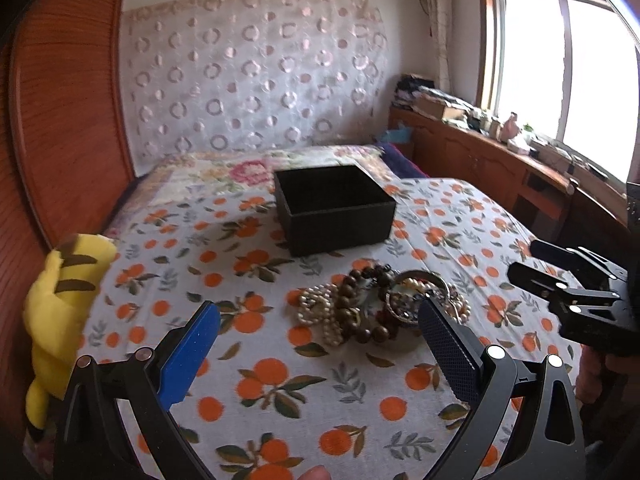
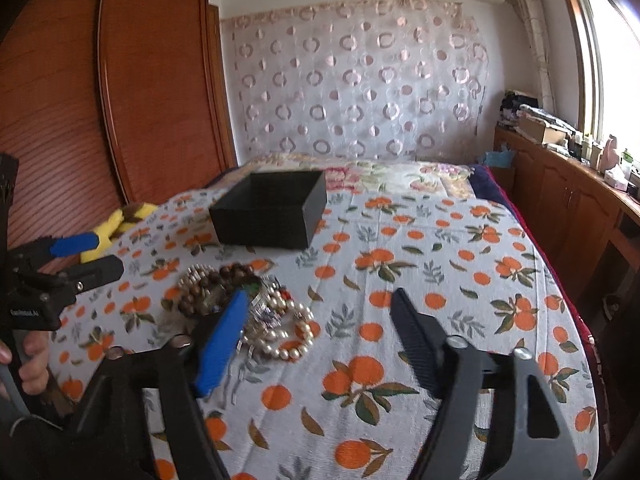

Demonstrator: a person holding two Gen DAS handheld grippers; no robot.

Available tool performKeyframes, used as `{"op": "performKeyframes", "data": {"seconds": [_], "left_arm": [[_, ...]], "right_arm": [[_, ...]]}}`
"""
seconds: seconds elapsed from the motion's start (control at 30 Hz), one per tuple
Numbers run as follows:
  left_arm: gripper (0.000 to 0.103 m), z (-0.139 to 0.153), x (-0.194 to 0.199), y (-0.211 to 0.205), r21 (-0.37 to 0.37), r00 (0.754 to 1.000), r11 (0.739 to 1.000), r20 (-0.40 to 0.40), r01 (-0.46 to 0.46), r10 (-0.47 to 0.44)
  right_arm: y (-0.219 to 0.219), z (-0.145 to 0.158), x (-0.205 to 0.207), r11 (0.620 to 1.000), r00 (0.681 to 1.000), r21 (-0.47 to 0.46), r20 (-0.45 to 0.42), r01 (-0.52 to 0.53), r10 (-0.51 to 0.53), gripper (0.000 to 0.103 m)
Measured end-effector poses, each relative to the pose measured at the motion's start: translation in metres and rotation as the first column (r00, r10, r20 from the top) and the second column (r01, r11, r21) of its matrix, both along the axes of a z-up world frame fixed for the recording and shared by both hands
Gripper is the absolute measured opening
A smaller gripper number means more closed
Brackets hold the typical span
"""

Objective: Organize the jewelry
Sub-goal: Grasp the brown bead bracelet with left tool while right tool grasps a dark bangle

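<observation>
Bright daylight from the blown-out window (image 1: 560, 68), slight blur, strong fisheye bending at edges.

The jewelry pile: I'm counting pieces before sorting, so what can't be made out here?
- Jewelry pile, left wrist view: tangled, count unclear; right edge behind the left gripper finger.
- Right wrist view: right gripper finger covers its middle.
- Black box: floor hidden by its walls.

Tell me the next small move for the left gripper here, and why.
Probably ease the left gripper forward and down onto the jewelry pile. Its jaws stand wide open and hold nothing, the tangled beads and pearls lie just ahead between its fingers on the orange-print bedspread, and the black box beyond sits open, seemingly empty. The right gripper is open too, offset to the pile's side.
</observation>
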State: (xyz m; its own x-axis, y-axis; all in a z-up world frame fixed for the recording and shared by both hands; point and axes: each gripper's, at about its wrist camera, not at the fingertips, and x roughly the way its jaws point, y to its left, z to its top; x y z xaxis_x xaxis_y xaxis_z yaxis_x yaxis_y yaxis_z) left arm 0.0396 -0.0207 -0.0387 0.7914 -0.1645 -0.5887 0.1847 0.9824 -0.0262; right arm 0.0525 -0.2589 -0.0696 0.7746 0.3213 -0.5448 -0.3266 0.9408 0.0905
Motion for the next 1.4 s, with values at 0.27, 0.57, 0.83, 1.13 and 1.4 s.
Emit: {"op": "performKeyframes", "data": {"seconds": [0.27,0.57,0.83,1.13,1.4], "left_arm": [[0.096,-0.02,0.014,-0.007,0.003,0.998,1.0,-0.058,0.014,-0.014],[0.096,-0.036,0.028,-0.001,0.002,0.994,1.0,-0.106,0.014,-0.014],[0.096,-0.04,0.037,0.002,-0.016,0.993,0.999,-0.11,0.044,-0.045],[0.068,-0.037,0.057,-0.006,-0.036,0.981,0.991,-0.143,0.126,-0.13],[0.031,-0.041,0.09,-0.032,0.008,0.953,0.974,-0.206,0.227,-0.22]], "right_arm": [[0.019,-0.014,0.023,0.992,0.988,0.038,-0.091,-0.119,0.122,0.035],[0.061,-0.028,0.061,0.977,0.96,-0.035,-0.198,-0.21,0.199,0.024],[0.059,-0.021,0.061,0.97,0.957,-0.059,-0.185,-0.238,0.223,0.006],[0.023,0.0,0.054,0.983,0.978,-0.04,-0.114,-0.181,0.175,0.004],[0.011,-0.004,0.05,0.987,0.983,-0.033,-0.105,-0.157,0.152,0.005]]}}
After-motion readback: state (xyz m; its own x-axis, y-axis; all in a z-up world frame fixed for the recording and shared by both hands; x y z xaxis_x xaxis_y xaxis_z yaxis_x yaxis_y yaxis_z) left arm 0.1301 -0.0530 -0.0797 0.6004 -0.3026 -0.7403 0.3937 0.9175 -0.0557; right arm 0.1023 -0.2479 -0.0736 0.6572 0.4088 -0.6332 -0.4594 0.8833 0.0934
